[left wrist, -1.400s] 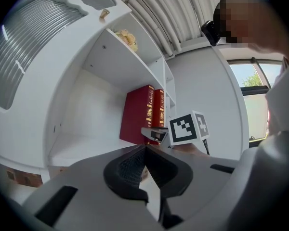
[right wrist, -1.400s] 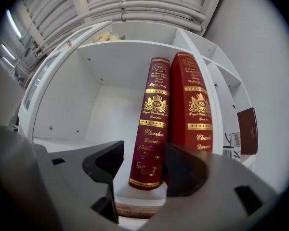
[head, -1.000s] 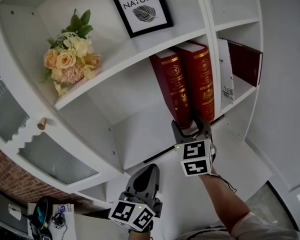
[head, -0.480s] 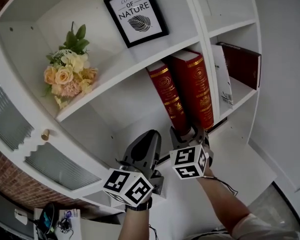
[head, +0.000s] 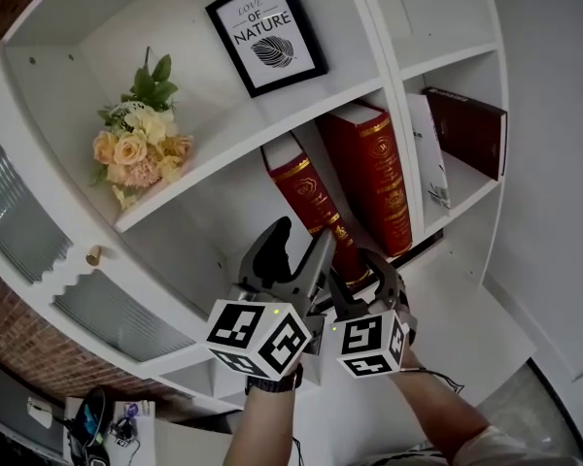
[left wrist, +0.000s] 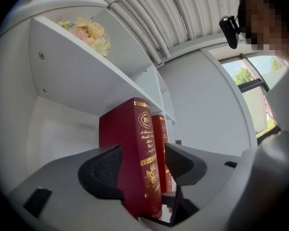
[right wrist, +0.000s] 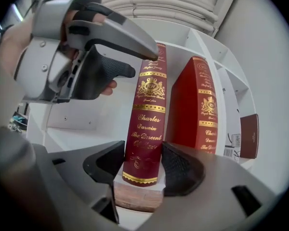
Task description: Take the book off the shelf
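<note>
Book [head: 306, 194] – the red one with gilt lettering – leans out of its row in the middle compartment of the shelf [head: 233, 129], its foot lifted off the board. The right gripper [right wrist: 143, 165] is clamped on the bottom of its spine, both pads pressed to the covers. The left gripper [left wrist: 143, 162] has just been opening its jaws. They now straddle the book higher up, but the pads are not pressing on it.

With only a low pinch carrying it, the book looks likely to pivot or slide out if pulled fast. A left jaw closing off-centre could knock it sideways. The second red book [head: 377, 178], just beside it, may topple once the gap opens.

The compartment above holds a bunch of flowers [head: 136, 153] and a framed print [head: 265, 32]. The one to the right holds a white volume [head: 429, 153] and a dark red one [head: 471, 129].
</note>
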{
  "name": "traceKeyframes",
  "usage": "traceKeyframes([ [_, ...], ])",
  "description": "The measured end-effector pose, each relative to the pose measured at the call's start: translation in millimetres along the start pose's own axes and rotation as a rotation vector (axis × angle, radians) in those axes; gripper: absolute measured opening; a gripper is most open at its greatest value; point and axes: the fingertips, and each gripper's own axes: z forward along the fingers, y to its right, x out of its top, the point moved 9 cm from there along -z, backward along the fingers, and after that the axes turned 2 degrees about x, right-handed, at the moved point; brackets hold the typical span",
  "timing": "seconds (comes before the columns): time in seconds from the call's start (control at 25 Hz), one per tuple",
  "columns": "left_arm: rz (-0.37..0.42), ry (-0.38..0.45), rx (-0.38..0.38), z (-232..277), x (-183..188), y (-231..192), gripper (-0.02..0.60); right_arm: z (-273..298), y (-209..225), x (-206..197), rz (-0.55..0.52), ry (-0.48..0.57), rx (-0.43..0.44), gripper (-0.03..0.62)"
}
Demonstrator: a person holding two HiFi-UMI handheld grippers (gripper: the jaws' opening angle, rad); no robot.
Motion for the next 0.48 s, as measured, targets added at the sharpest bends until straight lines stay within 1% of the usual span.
traceKeyframes([
  [0.12,0.034,0.005,0.062,6.1,6.5,5.4,0.319,-5.5,-3.3,-0.7,-0.005,0.024,0.006,0.244],
  [0.2,0.046,0.001,0.092,10.2,12.1,8.7,0.342,-8.4,-5.7,-0.9,-0.022,0.045,0.011,0.238],
  [0.32,0.050,-0.003,0.127,15.2,21.8,9.3,0.356,-12.0,-7.5,-1.7,-0.053,0.073,0.020,0.233],
  [0.48,0.031,-0.011,0.179,16.5,29.0,-0.9,0.354,-15.6,-9.9,-2.5,-0.097,0.108,0.034,0.230],
])
